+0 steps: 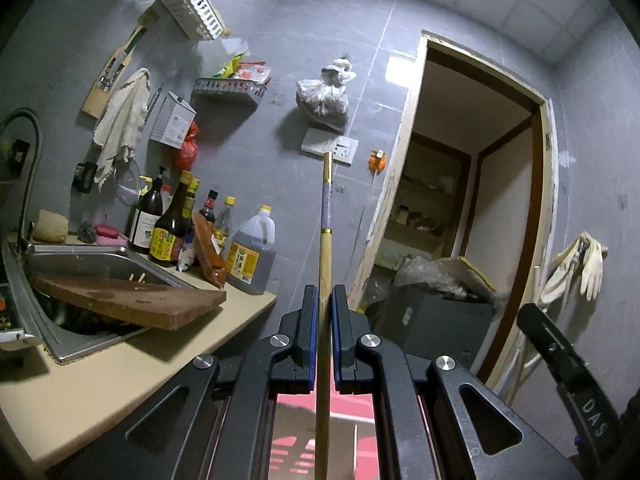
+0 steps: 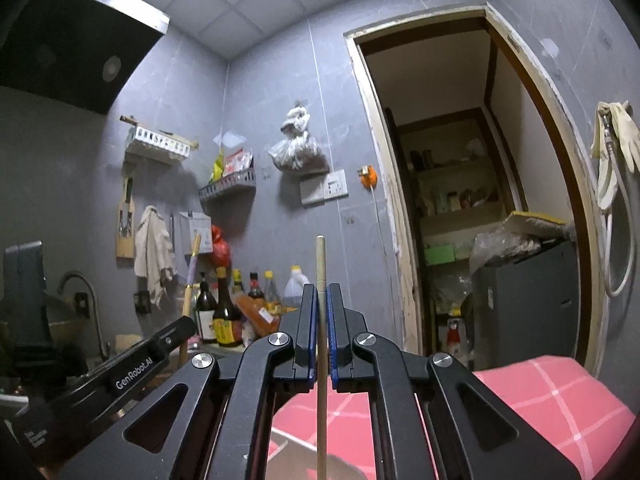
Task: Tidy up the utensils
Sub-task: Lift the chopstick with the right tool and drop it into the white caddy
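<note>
My left gripper (image 1: 323,294) is shut on a wooden chopstick (image 1: 325,216) with a purple band and gold rings; it points upward in front of the grey wall. My right gripper (image 2: 320,292) is shut on a second, plain pale chopstick (image 2: 321,264), also upright, with only a short tip above the fingers. In the right wrist view the left gripper (image 2: 132,364) shows at lower left, with its chopstick (image 2: 191,268) rising above it. In the left wrist view part of the right gripper (image 1: 560,356) shows at lower right.
A counter (image 1: 120,368) at left holds a steel sink (image 1: 100,264) with a wooden board (image 1: 132,300) across it and several sauce bottles (image 1: 172,228). White (image 1: 192,8) and grey (image 1: 228,92) wall baskets hang above. A doorway (image 1: 472,184) and a dark bin (image 1: 436,320) are at right. A pink checked cloth (image 2: 540,404) lies below.
</note>
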A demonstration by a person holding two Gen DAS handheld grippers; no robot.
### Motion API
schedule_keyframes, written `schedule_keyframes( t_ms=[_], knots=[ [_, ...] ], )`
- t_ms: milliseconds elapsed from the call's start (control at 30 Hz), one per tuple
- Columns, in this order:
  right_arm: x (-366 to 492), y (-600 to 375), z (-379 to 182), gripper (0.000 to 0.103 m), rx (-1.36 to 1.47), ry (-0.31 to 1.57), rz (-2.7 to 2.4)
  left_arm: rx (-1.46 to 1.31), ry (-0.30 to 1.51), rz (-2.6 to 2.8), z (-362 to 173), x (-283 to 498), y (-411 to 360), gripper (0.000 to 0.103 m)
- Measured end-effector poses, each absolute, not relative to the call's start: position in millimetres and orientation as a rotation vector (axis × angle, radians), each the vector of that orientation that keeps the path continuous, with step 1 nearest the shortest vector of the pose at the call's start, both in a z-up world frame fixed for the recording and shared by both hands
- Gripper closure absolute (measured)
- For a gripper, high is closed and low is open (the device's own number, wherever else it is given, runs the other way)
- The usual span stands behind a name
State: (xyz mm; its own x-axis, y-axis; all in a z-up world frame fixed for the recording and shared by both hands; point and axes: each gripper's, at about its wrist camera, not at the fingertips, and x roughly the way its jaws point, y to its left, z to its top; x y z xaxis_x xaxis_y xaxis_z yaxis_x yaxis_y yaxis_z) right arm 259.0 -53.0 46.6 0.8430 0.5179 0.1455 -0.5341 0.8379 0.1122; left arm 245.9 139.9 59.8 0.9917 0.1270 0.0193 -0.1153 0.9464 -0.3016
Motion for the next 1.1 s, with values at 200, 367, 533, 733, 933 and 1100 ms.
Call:
schedule_keyframes(
  t_ms=[200, 367, 533, 733, 933, 1100],
  knots=[
    [260, -47, 32, 0.1, 0.124, -0.053, 0.565, -0.258, 0.02, 0.094, 48, 247, 129, 0.099],
    [257, -48, 32, 0.098, 0.124, -0.045, 0.567, -0.252, 0.071, 0.064, 42, 246, 126, 0.099],
    [254, -46, 32, 0.086, 0.108, -0.024, 0.566, -0.26, 0.124, 0.033, 39, 243, 126, 0.096],
    [248, -50, 37, 0.078, 0.105, -0.024, 0.57, -0.297, 0.146, 0.003, 40, 235, 130, 0.077],
    [244, -68, 51, 0.071, 0.126, -0.003, 0.552, -0.298, 0.166, -0.003, 53, 226, 125, 0.063],
    [232, -95, 57, 0.058, 0.137, 0.022, 0.543, -0.278, 0.152, -0.014, 65, 214, 114, 0.048]
  ],
)
